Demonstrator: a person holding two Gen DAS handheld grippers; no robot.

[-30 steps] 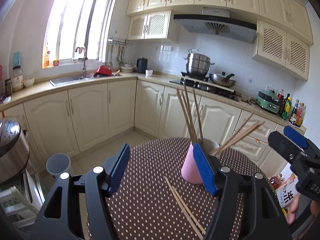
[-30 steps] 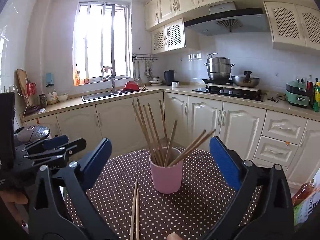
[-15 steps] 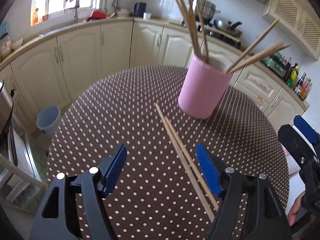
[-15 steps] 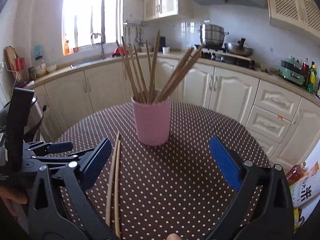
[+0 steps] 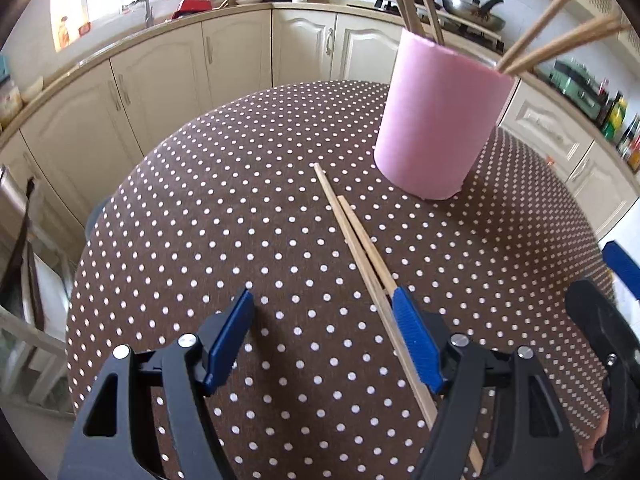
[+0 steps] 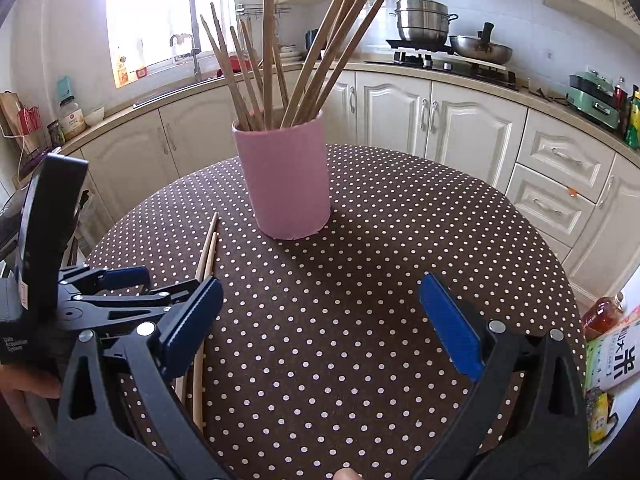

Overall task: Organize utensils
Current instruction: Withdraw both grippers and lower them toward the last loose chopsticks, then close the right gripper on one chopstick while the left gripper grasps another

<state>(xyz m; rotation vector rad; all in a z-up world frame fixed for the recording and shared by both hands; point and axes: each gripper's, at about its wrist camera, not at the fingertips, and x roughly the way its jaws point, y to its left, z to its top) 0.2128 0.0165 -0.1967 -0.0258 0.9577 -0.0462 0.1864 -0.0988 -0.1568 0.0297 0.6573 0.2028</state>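
A pink cup (image 5: 442,120) holding several wooden chopsticks stands on a round table with a brown polka-dot cloth (image 5: 240,220). Two loose chopsticks (image 5: 354,236) lie side by side on the cloth in front of the cup. My left gripper (image 5: 324,336) is open and low over the cloth, with its right finger (image 5: 414,336) beside the near part of the two chopsticks. My right gripper (image 6: 320,320) is open and empty above the cloth, to the right of the loose chopsticks (image 6: 206,256) and short of the cup (image 6: 286,184). The left gripper (image 6: 120,292) shows at its left.
Cream kitchen cabinets and a counter with a sink (image 6: 160,92) curve behind the table. A stove with a steel pot and wok (image 6: 448,40) is at the back right. Bottles and a bag (image 6: 612,344) sit off the table's right edge.
My left gripper has dropped down and forward to the loose chopsticks, its right finger now beside them. My right gripper has also lowered and moved closer to the cup.
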